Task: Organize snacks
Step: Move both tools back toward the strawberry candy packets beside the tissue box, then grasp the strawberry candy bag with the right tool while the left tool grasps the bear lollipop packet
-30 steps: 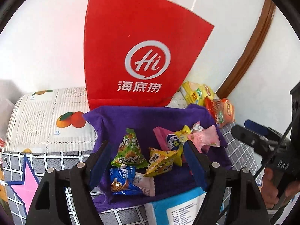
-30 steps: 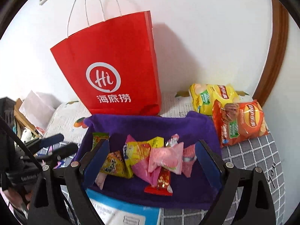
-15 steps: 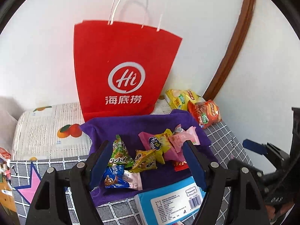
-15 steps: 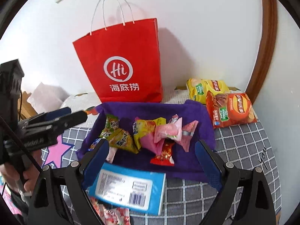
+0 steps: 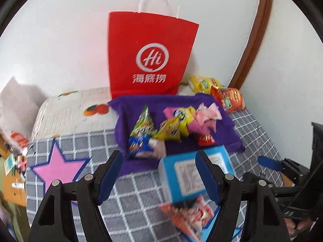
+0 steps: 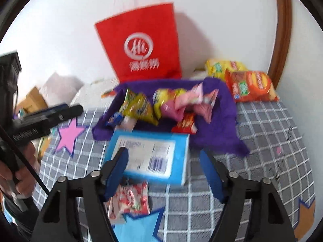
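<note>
Two grippers are in play and neither holds anything. Our left gripper [image 5: 158,173] has its jaws apart with only the checked bed cover [image 5: 129,205] and a corner of the blue box [image 5: 193,173] between them. Our right gripper [image 6: 164,173] has just been closing its jaws part-way, yet they remain apart, the blue box [image 6: 149,155] lying beyond them and nothing pressed by the pads.

The snacks sit mostly in a loose heap on the purple cloth [image 6: 222,121]: a green triangular packet [image 5: 142,124], yellow packets [image 5: 171,129], pink sachets [image 5: 203,119] and a small red one [image 5: 205,139]. Two crisp bags [image 6: 250,86] lie beside the cloth near the wall, a red-and-white packet [image 6: 131,199] lies nearest us, and the red paper bag [image 5: 149,54] stands upright behind the cloth.

We judge that sorting has barely begun; we are choosing a first item. The next move calls for bringing one gripper down over a single packet, probably the blue box or the red-and-white packet, and clamping its edge squarely, since crinkly film slips.
</note>
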A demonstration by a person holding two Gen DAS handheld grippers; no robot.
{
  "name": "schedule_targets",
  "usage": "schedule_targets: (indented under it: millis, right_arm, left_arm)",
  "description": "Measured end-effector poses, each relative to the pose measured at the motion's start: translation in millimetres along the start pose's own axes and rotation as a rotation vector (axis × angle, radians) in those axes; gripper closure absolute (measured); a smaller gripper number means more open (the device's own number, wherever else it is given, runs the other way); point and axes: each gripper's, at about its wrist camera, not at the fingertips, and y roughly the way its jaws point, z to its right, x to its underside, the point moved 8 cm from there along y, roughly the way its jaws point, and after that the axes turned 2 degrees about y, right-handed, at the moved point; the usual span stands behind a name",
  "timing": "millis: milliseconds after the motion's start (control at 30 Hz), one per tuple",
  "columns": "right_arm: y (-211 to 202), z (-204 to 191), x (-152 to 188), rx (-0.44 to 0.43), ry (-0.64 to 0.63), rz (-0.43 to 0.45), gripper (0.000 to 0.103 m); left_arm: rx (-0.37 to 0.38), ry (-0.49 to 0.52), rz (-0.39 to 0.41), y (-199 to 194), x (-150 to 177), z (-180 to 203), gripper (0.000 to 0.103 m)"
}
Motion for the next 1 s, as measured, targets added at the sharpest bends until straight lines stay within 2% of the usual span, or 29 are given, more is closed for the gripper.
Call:
schedule_targets:
  millis: [167,300,500,767,833,1000]
  right_arm:
    - [18.3,-23.1,38.7,0.002,-0.061,-0.048,0.033]
    - [37.3,-36.6,63.0,-0.027,-0.069,-0.101,0.033]
    - [65.3,-42.4,88.0,-0.027,-0.046,-0.170,0.033]
    - [91.4,-46.9,101.1,-0.037,-0.019,-0.230,0.033]
    - [96.4,-49.9,102.1,-0.037,-0.017,-0.237,0.030]
    - [103.2,-62.7,104.5,0.027,-0.110,-0.215,0.026]
  left_arm:
    - [-0.019,-0.013,-0.017,-12.7,29.6,-9.0,0.031]
    - [-0.033,-0.013,-0.026,-17.3,48.1,-13.7,0.031]
    - [-0.043,-0.024,-0.054,-15.3,71.7,-26.8,0.031]
    - [-0.049,-0.072,-0.095,-7.2,94.0,-49.9,0.031]
    - [-0.046,-0.084,-0.099,-5.5,96.3,-53.3,0.031]
    - [-0.034,-0.094,-0.113,-1.1,103.3,-53.9,0.031]
